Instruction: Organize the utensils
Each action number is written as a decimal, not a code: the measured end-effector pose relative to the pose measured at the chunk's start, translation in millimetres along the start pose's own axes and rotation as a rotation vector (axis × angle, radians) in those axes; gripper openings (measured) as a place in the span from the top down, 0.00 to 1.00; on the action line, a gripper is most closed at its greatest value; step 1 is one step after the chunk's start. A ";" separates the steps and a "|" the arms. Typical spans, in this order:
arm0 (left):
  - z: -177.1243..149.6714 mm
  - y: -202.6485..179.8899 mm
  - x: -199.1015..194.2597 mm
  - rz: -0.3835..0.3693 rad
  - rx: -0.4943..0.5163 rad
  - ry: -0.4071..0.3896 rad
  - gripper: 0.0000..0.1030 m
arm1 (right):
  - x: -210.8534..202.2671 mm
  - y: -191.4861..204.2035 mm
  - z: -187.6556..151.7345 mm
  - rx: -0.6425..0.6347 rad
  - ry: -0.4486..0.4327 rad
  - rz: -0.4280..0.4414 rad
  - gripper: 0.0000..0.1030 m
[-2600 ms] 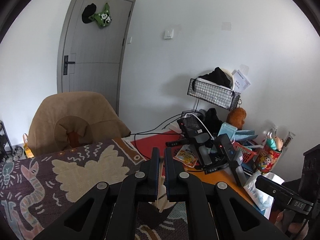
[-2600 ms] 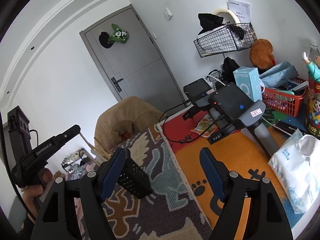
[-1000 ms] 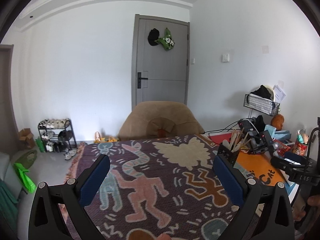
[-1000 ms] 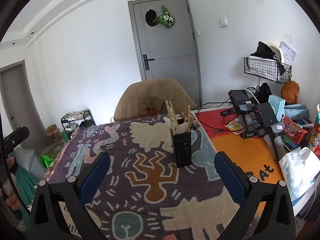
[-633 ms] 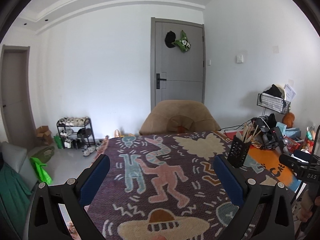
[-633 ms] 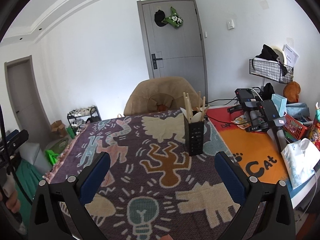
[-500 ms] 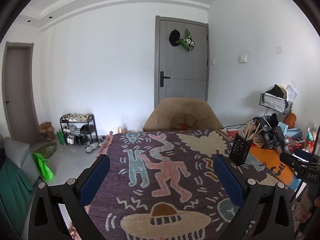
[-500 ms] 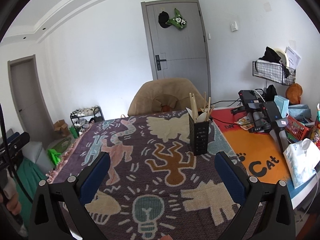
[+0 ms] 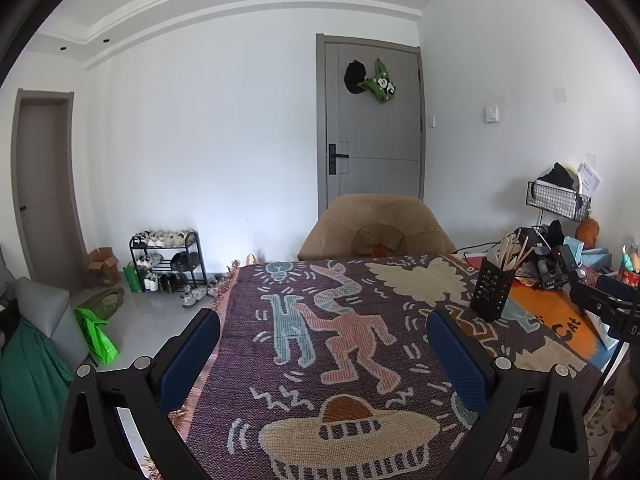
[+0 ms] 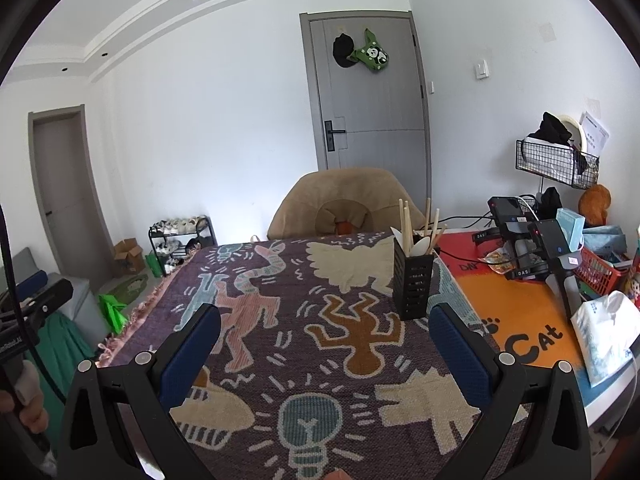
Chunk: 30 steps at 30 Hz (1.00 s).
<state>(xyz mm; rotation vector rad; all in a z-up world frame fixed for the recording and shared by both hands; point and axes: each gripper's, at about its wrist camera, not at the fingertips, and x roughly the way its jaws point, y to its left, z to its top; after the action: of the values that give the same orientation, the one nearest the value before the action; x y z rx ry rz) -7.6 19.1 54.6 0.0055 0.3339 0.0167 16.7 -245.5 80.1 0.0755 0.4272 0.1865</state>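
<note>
A black slotted utensil holder [image 10: 413, 281] stands upright on the patterned cloth, with wooden chopsticks [image 10: 407, 225] and a white spoon [image 10: 421, 246] sticking out of it. The left wrist view shows the same holder [image 9: 491, 293] far to the right. My right gripper [image 10: 325, 354] is open with nothing between its fingers, pulled back toward the near edge of the table. My left gripper [image 9: 324, 354] is open too and holds nothing, well to the left of the holder.
A patterned woven cloth [image 10: 320, 344] covers the table [image 10: 520, 320]. At the right lie an orange mat, spare black grippers [image 10: 540, 248], a white wipes pack [image 10: 604, 336] and a red basket [image 10: 596, 276]. A tan chair [image 10: 344, 204] stands behind the table. A shoe rack [image 9: 166, 258] is on the floor at left.
My left gripper, shut at first close to the holder, has opened. Both grippers have drawn back from the holder, which now stands on the cloth with the utensils inside.
</note>
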 end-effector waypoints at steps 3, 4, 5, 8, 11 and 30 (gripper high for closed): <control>0.1 1.7 -2.1 -0.001 -0.004 -0.006 0.00 | 0.1 2.7 -0.7 -0.007 0.001 0.003 0.00; -0.3 2.2 -2.0 0.001 -0.005 -0.006 0.00 | 0.7 3.6 -0.9 -0.008 0.003 0.005 0.00; -0.5 2.8 -1.8 0.001 -0.007 -0.003 0.00 | 1.1 4.2 -1.1 -0.008 0.005 0.009 0.00; -0.6 3.5 -1.6 0.001 -0.010 -0.005 0.00 | 0.9 5.6 -1.8 -0.013 0.004 0.012 0.00; -0.3 5.0 -1.5 0.003 -0.015 -0.007 0.00 | 0.5 7.2 -1.8 -0.017 0.003 0.013 0.00; -1.1 6.4 0.3 0.007 -0.023 -0.002 0.00 | 2.1 6.7 -2.4 -0.009 0.008 0.011 0.00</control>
<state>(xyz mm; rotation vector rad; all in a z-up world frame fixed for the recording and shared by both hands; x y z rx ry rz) -7.9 25.6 53.6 -0.0160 0.3312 0.0274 16.4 -238.5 77.8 0.0683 0.4337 0.1997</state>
